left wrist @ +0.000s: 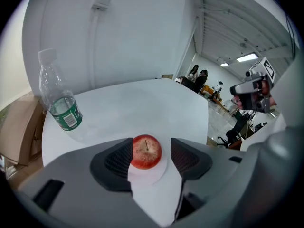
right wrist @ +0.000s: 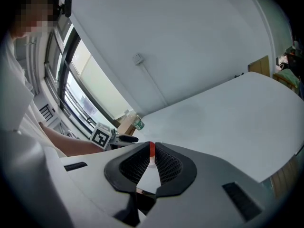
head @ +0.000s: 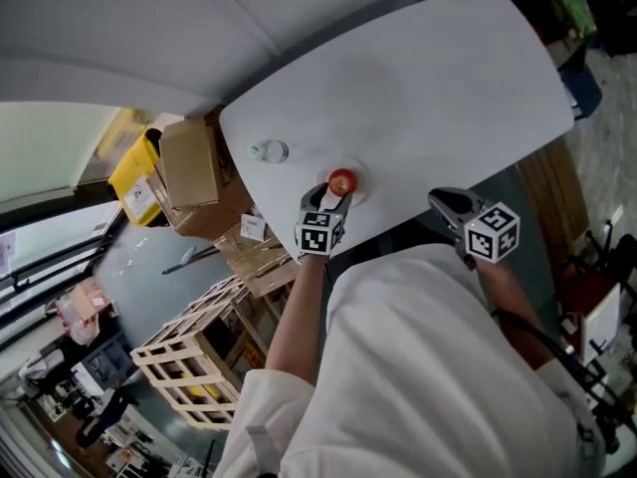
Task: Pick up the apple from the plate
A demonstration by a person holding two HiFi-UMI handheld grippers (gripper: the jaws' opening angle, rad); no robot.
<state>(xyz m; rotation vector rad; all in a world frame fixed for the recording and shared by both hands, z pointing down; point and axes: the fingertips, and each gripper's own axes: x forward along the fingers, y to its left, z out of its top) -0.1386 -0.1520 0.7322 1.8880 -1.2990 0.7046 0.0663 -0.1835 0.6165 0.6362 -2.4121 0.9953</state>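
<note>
Apple (left wrist: 146, 151) sits unlifted on its plate (left wrist: 160, 171) as I bracket it with my left gripper's (head: 326, 199) wide fingers (left wrist: 118, 158), not yet gripping.

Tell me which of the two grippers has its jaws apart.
The left gripper: its jaws stand apart on either side of the apple on the plate. The right gripper has its jaws together, holding nothing.

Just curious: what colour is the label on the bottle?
Green, with a white patch. The bottle shows best in the left gripper view.
</note>
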